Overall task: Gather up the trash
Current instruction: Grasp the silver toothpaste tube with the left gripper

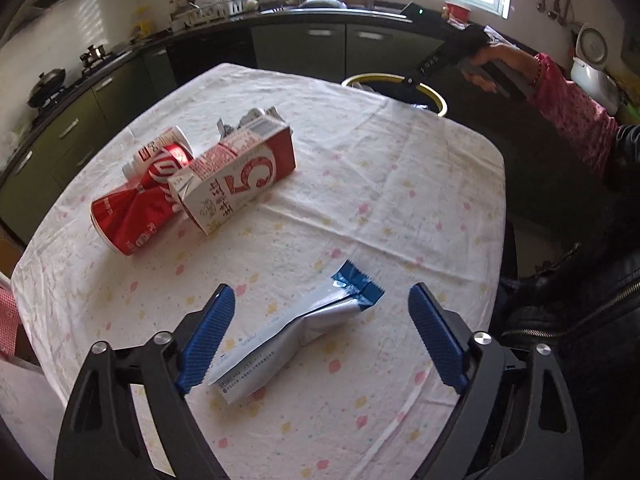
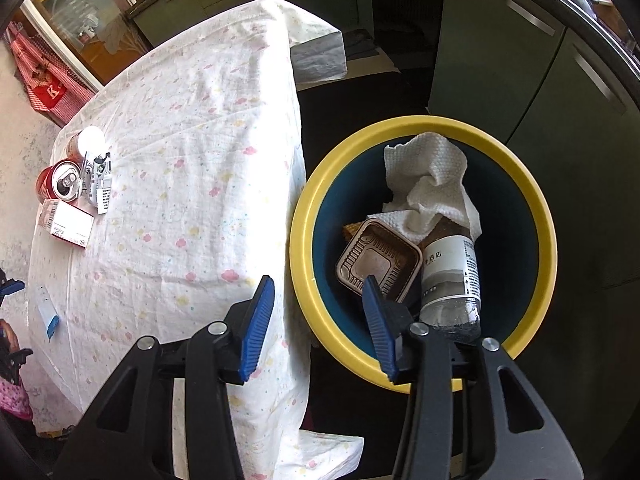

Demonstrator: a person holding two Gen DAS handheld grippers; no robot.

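Observation:
My left gripper (image 1: 322, 294) is open, its jaws on either side of a silver and blue wrapper (image 1: 292, 334) lying on the table. A crushed red can (image 1: 136, 208), a red and white carton (image 1: 236, 178) and a small white bottle (image 1: 160, 148) lie together further back. My right gripper (image 2: 318, 282) is open and empty above the rim of the yellow trash bin (image 2: 298, 216). The bin holds a paper towel (image 2: 430, 176), a brown plastic tray (image 2: 378, 258) and a clear bottle (image 2: 452, 276).
The table has a white flowered cloth (image 1: 360, 184). The bin (image 1: 434, 98) stands on the floor just beyond the table's far right edge. Green kitchen cabinets (image 1: 304, 46) and a counter run behind. The person's dark jacket (image 1: 580, 320) is at the right.

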